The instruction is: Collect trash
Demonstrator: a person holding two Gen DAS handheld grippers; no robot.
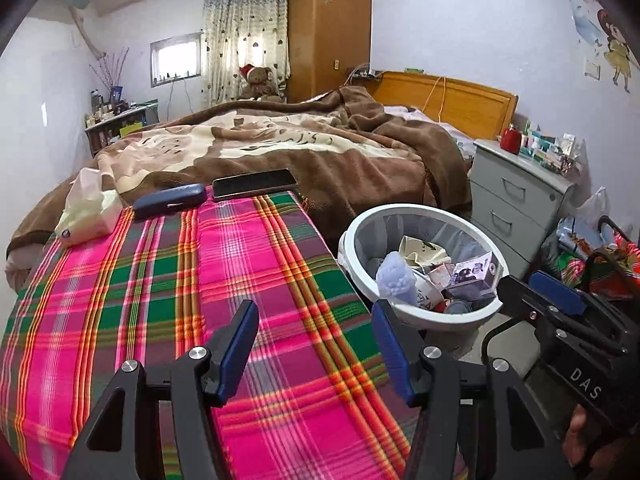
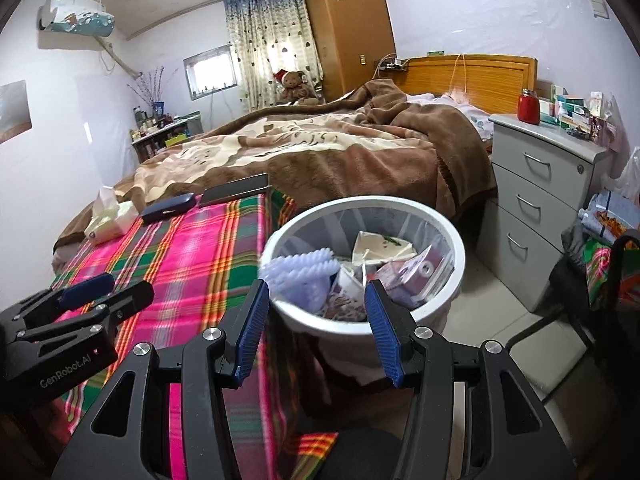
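Trash fills the white bin point(image 2: 276, 248) standing upright, mouth up, on the tiled floor beside a bed with a pink plaid sheet point(image 1: 168, 280) and brown blanket point(image 1: 320, 140). Left gripper point(image 1: 316, 336) and right gripper point(image 2: 316, 308) both gape, empty. The bin's base is hidden; its contents blur together.

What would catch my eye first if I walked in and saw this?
Probably the bright pink-and-green plaid cloth covering the foot of the bed, with a dark phone, a navy glasses case and a soft tissue pack lined along its far edge. Next, the round white bin on the floor beside the bed, heaped with paper and packaging. Beyond lies a rumpled brown blanket.
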